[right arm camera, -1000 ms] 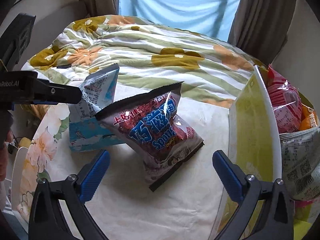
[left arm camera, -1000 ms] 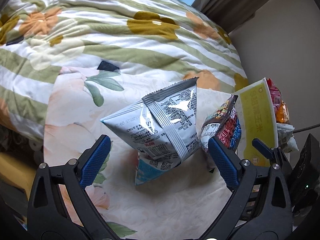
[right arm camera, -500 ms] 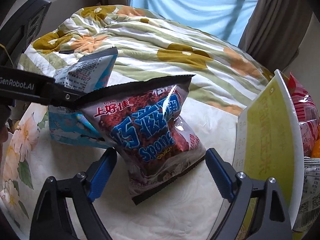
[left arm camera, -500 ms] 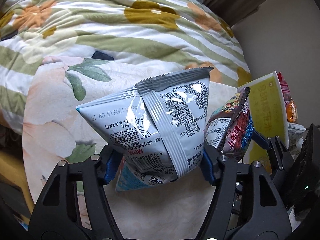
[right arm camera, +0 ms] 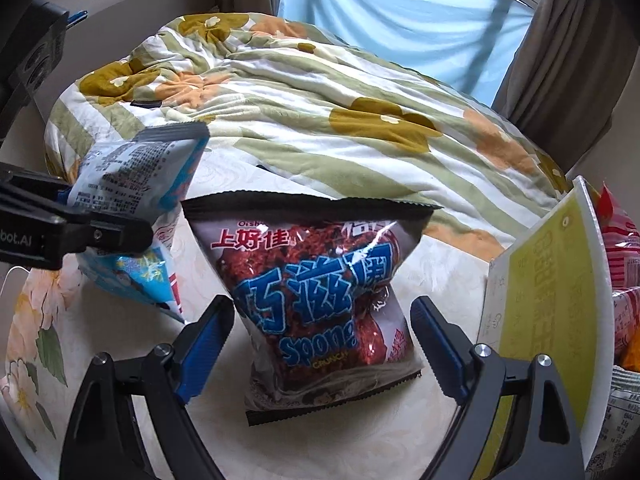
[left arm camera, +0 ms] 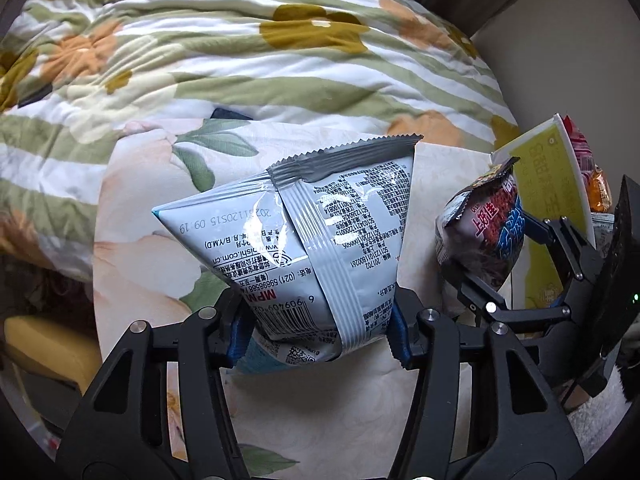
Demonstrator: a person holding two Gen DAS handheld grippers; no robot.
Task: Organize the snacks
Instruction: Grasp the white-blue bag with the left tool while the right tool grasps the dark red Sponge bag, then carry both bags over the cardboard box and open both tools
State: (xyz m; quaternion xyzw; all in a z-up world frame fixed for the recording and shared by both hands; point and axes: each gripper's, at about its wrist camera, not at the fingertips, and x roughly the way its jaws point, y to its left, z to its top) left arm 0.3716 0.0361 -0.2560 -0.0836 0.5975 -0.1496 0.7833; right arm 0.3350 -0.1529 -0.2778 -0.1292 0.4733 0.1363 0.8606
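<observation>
My left gripper (left arm camera: 318,330) is shut on the bottom of a silver-grey snack bag (left arm camera: 308,240), its printed back facing me, held just above the floral tablecloth. The same bag shows blue and white in the right wrist view (right arm camera: 136,184), clamped by the left gripper's arm. My right gripper (right arm camera: 320,344) is open, its blue pads on either side of a dark red "Spoon Crunch" snack bag (right arm camera: 320,288) that rests on the table. That red bag also shows in the left wrist view (left arm camera: 484,232), between the right gripper's fingers (left arm camera: 468,280).
A yellow-and-white box (right arm camera: 552,300) stands at the right, holding several red and orange snack packs (right arm camera: 622,240). The table has a white floral cloth (left arm camera: 136,216). Behind it lies a bed with a green-striped flowered quilt (right arm camera: 320,104), curtains and a window.
My left gripper closed in on the silver bag and gripped its lower end. My right gripper moved forward around the red bag, its fingers narrowing but still open.
</observation>
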